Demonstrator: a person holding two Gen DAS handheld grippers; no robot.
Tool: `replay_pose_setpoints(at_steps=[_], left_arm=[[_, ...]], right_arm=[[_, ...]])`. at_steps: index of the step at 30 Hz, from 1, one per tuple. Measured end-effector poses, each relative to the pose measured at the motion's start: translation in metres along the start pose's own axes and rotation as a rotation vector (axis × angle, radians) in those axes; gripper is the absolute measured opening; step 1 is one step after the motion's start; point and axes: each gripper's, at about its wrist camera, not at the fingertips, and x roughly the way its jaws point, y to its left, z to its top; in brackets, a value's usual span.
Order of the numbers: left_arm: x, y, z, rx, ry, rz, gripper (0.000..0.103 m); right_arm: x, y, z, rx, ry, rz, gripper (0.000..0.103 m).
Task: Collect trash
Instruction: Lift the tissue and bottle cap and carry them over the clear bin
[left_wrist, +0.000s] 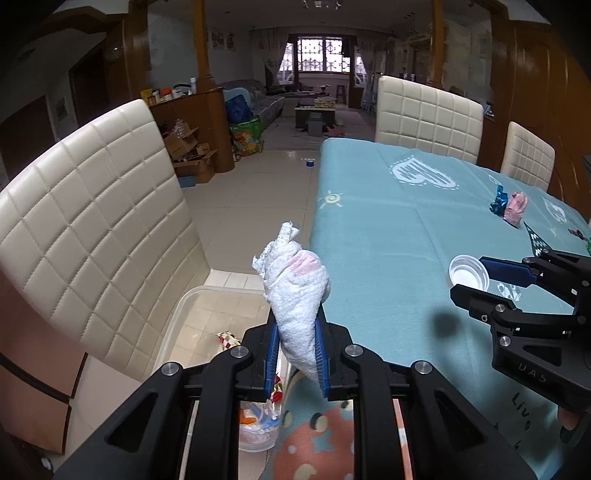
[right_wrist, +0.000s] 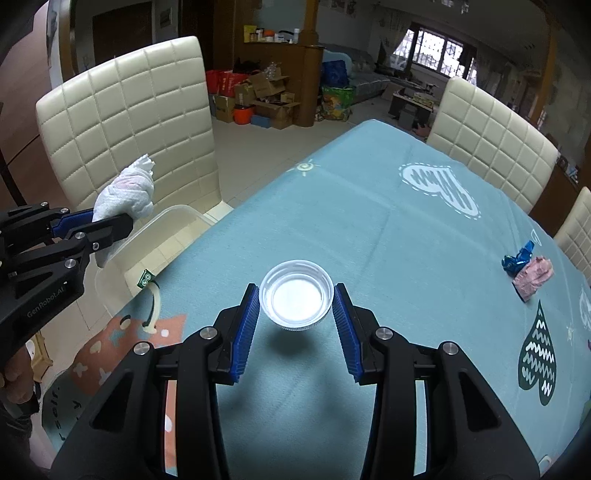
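Note:
My left gripper (left_wrist: 295, 354) is shut on a crumpled white tissue (left_wrist: 295, 284) with a pink stain, held above a clear plastic bin (left_wrist: 184, 306) beside the table; it also shows in the right wrist view (right_wrist: 110, 225), with the tissue (right_wrist: 127, 192) and the bin (right_wrist: 122, 254). My right gripper (right_wrist: 295, 325) is shut on a white plastic lid (right_wrist: 295, 297) and holds it a little above the blue tablecloth (right_wrist: 369, 229); the left wrist view shows the gripper (left_wrist: 476, 280) and the lid (left_wrist: 467, 275). A blue foil wrapper (right_wrist: 519, 256) and a pink crumpled wrapper (right_wrist: 535, 277) lie at the right.
The bin holds several wrappers (left_wrist: 258, 417). Cream padded chairs stand left (left_wrist: 92, 221) and at the far side (right_wrist: 491, 136). A small green scrap (right_wrist: 146, 277) lies at the table's left edge. Cardboard boxes (right_wrist: 266, 96) sit on the tiled floor beyond.

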Motion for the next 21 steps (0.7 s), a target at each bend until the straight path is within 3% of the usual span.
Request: replay_pose_setpoints(at_steps=[21], left_arm=[[0.013,0.081,-0.026,-0.144,0.028,0.086,0.018]], right_arm=[[0.035,0.082,0.033,-0.171,0.012,0.056,0.043]])
